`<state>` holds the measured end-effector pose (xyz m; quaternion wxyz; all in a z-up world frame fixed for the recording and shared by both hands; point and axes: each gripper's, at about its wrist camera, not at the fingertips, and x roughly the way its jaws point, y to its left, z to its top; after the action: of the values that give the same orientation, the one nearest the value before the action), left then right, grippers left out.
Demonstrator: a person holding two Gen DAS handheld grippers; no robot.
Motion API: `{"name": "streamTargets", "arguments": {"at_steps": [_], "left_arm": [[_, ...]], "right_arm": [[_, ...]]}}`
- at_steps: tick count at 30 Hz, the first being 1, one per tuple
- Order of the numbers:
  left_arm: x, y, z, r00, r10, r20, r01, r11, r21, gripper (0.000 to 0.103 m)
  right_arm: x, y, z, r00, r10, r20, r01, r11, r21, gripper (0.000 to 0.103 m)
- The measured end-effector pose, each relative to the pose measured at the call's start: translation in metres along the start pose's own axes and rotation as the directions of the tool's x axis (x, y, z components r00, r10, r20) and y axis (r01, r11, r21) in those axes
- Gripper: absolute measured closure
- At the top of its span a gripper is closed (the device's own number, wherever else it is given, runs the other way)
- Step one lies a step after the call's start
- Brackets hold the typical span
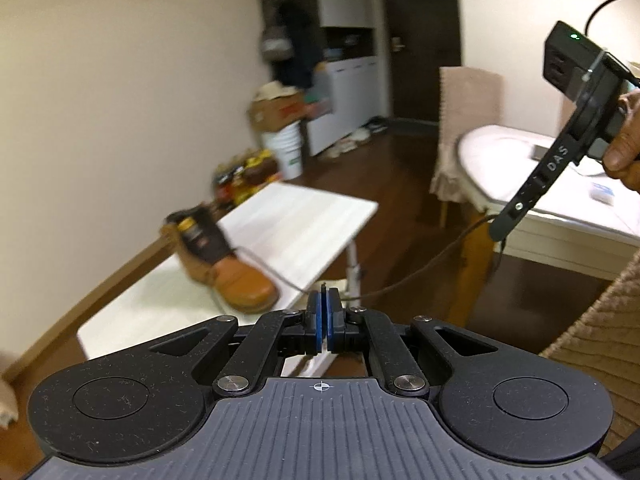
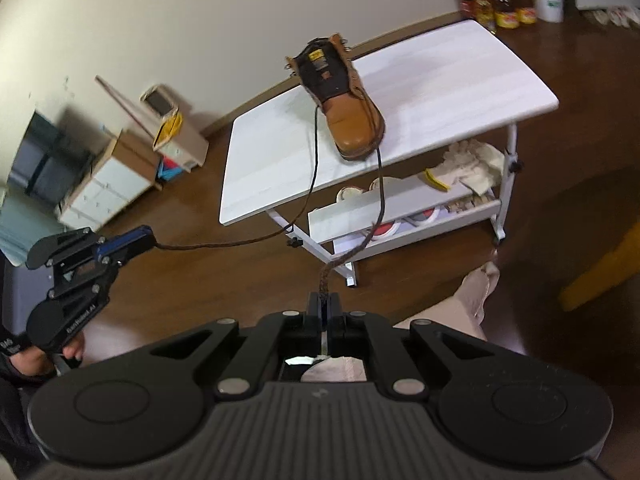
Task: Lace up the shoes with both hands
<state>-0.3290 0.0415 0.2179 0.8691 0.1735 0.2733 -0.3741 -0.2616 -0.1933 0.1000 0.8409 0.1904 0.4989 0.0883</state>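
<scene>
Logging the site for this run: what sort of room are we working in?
Most likely a lived-in home room, not a lab: a covered dining table with a slip-covered chair, bottles on the wood floor, and a boot on a small white table.

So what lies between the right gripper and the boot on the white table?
In the right wrist view, only the lace end spans from the right gripper to the boot, crossing the white table edge and lower shelf.

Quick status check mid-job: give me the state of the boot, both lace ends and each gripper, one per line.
Boot: upright on the white table, tongue open, upper eyelets unlaced.
Left lace end: runs off the table edge to the left gripper.
Right lace end: runs off the table edge to the right gripper.
Left gripper: shut on the left lace end.
Right gripper: shut on the right lace end.
</scene>
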Motion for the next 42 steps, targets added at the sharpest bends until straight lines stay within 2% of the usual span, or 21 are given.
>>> {"name": "streamTargets", "arguments": {"at_steps": [6,10,13,16,18,19,20,21,22,23,24,25,26,28,29,31,34,37,39,40,42], "left_arm": [[0.011,0.064,0.000,0.998,-0.031,-0.063,0.025,0.995,-0.099,0.101],[0.039,0.116,0.004,0.993,-0.090,-0.080,0.081,0.990,-0.113,0.101],[0.069,0.159,0.017,0.989,-0.127,-0.070,0.121,0.990,-0.078,0.101],[0.095,0.214,0.048,0.995,-0.096,-0.032,0.096,0.995,-0.001,0.101],[0.100,0.253,0.078,0.999,0.018,0.047,-0.021,0.997,0.079,0.101],[0.101,0.268,0.089,0.995,0.065,0.080,-0.073,0.992,0.103,0.101],[0.099,0.297,0.112,0.975,0.159,0.154,-0.180,0.975,0.130,0.101],[0.098,0.305,0.118,0.968,0.182,0.173,-0.206,0.969,0.136,0.101],[0.097,0.321,0.130,0.956,0.217,0.198,-0.248,0.957,0.148,0.101],[0.099,0.329,0.135,0.955,0.222,0.195,-0.253,0.956,0.151,0.101],[0.100,0.336,0.138,0.956,0.223,0.189,-0.253,0.955,0.153,0.101],[0.110,0.340,0.133,0.971,0.189,0.147,-0.212,0.964,0.160,0.101],[0.112,0.340,0.133,0.973,0.183,0.139,-0.204,0.966,0.161,0.101],[0.140,0.331,0.107,0.994,0.109,0.018,-0.111,0.978,0.178,0.101],[0.152,0.327,0.096,0.996,0.081,-0.026,-0.075,0.981,0.176,0.100],[0.177,0.315,0.067,0.991,0.019,-0.134,0.004,0.986,0.165,0.100],[0.200,0.310,0.042,0.976,-0.035,-0.214,0.065,0.989,0.132,0.100],[0.221,0.306,0.020,0.956,-0.079,-0.282,0.111,0.989,0.099,0.095],[0.229,0.305,0.009,0.946,-0.097,-0.309,0.125,0.989,0.074,0.092],[0.232,0.306,0.005,0.943,-0.103,-0.317,0.128,0.990,0.059,0.081],[0.238,0.304,0.003,0.939,-0.093,-0.331,0.117,0.992,0.055,0.070]], "right_arm": [[0.017,0.018,0.032,0.997,-0.048,-0.053,0.044,0.997,-0.058,0.100],[0.035,0.028,0.058,0.991,-0.116,-0.065,0.112,0.992,-0.057,0.100],[0.051,0.037,0.086,0.986,-0.159,-0.056,0.157,0.987,-0.034,0.100],[0.059,0.046,0.130,0.975,-0.221,-0.002,0.221,0.975,0.023,0.100],[0.057,0.054,0.151,0.967,-0.252,0.034,0.251,0.967,0.036,0.100],[0.046,0.061,0.175,0.948,-0.299,0.106,0.294,0.954,0.056,0.100],[0.035,0.066,0.193,0.925,-0.339,0.174,0.330,0.941,0.078,0.100],[0.025,0.072,0.204,0.898,-0.371,0.237,0.361,0.928,0.088,0.100],[0.008,0.080,0.221,0.843,-0.420,0.336,0.410,0.906,0.104,0.100],[-0.003,0.087,0.233,0.803,-0.446,0.395,0.439,0.891,0.114,0.100],[-0.005,0.091,0.242,0.791,-0.449,0.416,0.446,0.888,0.109,0.100],[-0.005,0.094,0.248,0.786,-0.448,0.425,0.449,0.888,0.105,0.100],[0.000,0.094,0.251,0.790,-0.444,0.422,0.446,0.889,0.100,0.100],[0.028,0.089,0.259,0.825,-0.420,0.378,0.419,0.904,0.089,0.100],[0.049,0.082,0.258,0.849,-0.401,0.344,0.395,0.914,0.090,0.100],[0.084,0.068,0.253,0.889,-0.356,0.289,0.336,0.935,0.117,0.100],[0.132,0.038,0.239,0.938,-0.265,0.222,0.217,0.951,0.220,0.100],[0.157,0.019,0.228,0.959,-0.189,0.210,0.112,0.936,0.333,0.100],[0.177,0.002,0.222,0.970,-0.112,0.217,0.005,0.897,0.442,0.100],[0.182,0.001,0.223,0.972,-0.089,0.219,-0.024,0.885,0.465,0.100],[0.193,-0.006,0.224,0.975,-0.035,0.220,-0.085,0.855,0.511,0.100]]}}
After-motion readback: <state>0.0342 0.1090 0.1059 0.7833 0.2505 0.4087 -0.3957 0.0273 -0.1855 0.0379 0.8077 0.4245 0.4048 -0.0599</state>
